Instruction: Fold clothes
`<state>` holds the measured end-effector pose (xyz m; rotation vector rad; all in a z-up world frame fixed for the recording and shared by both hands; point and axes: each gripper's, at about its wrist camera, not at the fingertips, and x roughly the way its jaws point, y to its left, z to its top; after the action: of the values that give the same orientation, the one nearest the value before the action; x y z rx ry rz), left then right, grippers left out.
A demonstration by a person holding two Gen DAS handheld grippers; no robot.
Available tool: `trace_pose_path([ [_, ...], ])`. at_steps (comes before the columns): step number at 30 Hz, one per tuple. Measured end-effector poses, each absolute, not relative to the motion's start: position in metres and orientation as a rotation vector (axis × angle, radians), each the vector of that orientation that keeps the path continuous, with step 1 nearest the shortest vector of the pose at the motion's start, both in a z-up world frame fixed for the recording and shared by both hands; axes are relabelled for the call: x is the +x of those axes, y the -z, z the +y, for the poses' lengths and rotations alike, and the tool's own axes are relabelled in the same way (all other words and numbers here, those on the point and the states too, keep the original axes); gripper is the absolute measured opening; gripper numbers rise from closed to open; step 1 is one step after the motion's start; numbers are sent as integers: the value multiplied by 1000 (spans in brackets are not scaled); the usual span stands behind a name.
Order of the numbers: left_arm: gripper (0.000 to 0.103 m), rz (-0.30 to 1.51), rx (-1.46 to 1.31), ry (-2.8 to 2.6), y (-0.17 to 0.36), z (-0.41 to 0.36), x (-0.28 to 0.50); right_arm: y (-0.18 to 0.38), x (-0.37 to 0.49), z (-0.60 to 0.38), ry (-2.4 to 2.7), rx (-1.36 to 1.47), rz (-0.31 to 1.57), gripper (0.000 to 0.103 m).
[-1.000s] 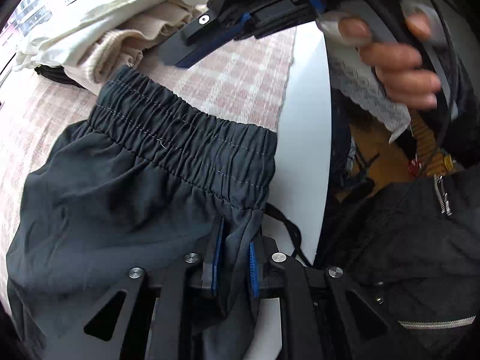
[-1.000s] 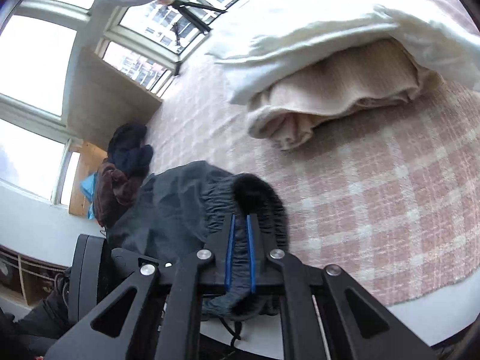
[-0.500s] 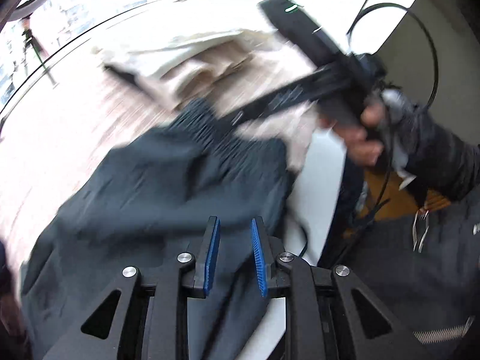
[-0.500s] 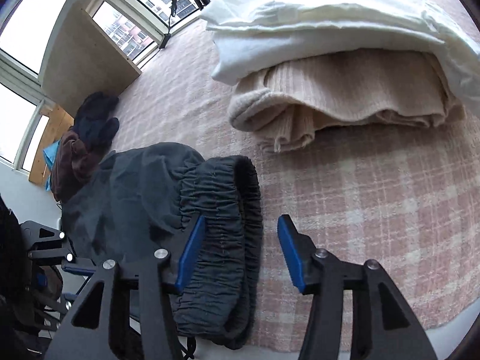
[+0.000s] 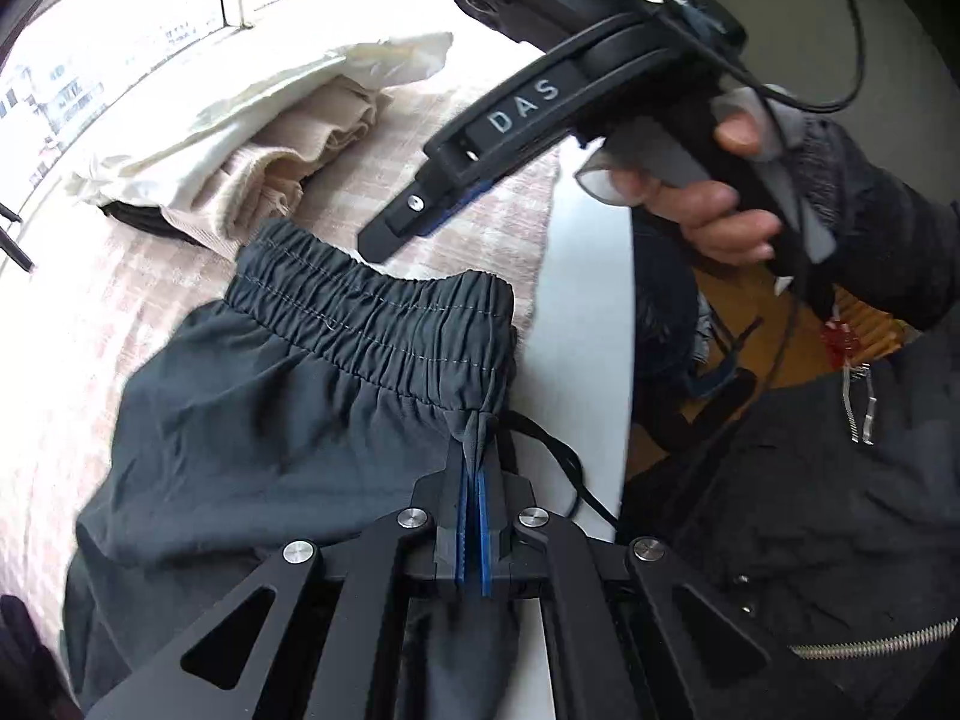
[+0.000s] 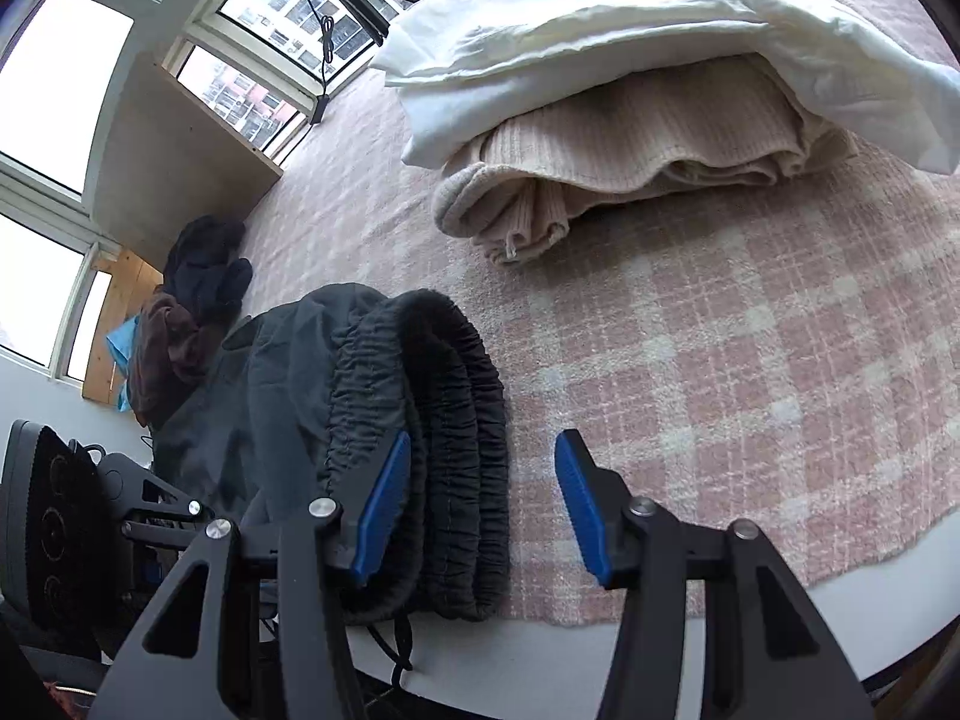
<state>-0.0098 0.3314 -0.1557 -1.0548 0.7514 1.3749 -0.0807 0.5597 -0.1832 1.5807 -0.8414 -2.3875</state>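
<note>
Dark grey trousers (image 5: 252,420) with an elastic waistband (image 5: 384,324) lie on a pink checked cloth near the table's edge. My left gripper (image 5: 474,468) is shut on a pinch of the trousers' fabric just below the waistband's near corner. In the right wrist view the waistband (image 6: 444,450) lies folded in layers. My right gripper (image 6: 483,492) is open and empty, just above it, one pad (image 6: 384,498) over the waistband. It also shows in the left wrist view (image 5: 420,222), held above the cloth beyond the waistband.
A stack of folded clothes, a beige knit (image 6: 630,174) under a white piece (image 6: 600,30), lies on the pink checked cloth (image 6: 750,360). A heap of dark clothes (image 6: 192,300) sits at the far end. The white table edge (image 5: 588,324) runs on the right.
My right gripper has let go of the waistband and opened, lifting off it. My left gripper opened briefly, then shut again on the fabric below the waistband.
</note>
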Motion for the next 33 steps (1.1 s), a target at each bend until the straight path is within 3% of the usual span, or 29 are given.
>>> trace_pose_path([
  [7, 3, 710, -1109, -1422, 185, 347, -8, 194, -105, 552, 2413, 1544, -736, 50],
  [15, 4, 717, -1116, -1376, 189, 348, -9, 200, -133, 544, 2412, 1463, -588, 61],
  [23, 4, 686, -1124, -1355, 194, 342, -16, 204, -143, 540, 2317, 1417, -611, 61],
  [26, 4, 684, -1117, -1353, 192, 343, -15, 206, -145, 530, 2327, 1393, -555, 70],
  [31, 5, 663, -1114, -1342, 188, 330, -23, 208, -134, 513, 2312, 1329, -455, 71],
  [33, 5, 654, -1114, -1342, 186, 328, -25, 209, -127, 513, 2329, 1307, -436, 64],
])
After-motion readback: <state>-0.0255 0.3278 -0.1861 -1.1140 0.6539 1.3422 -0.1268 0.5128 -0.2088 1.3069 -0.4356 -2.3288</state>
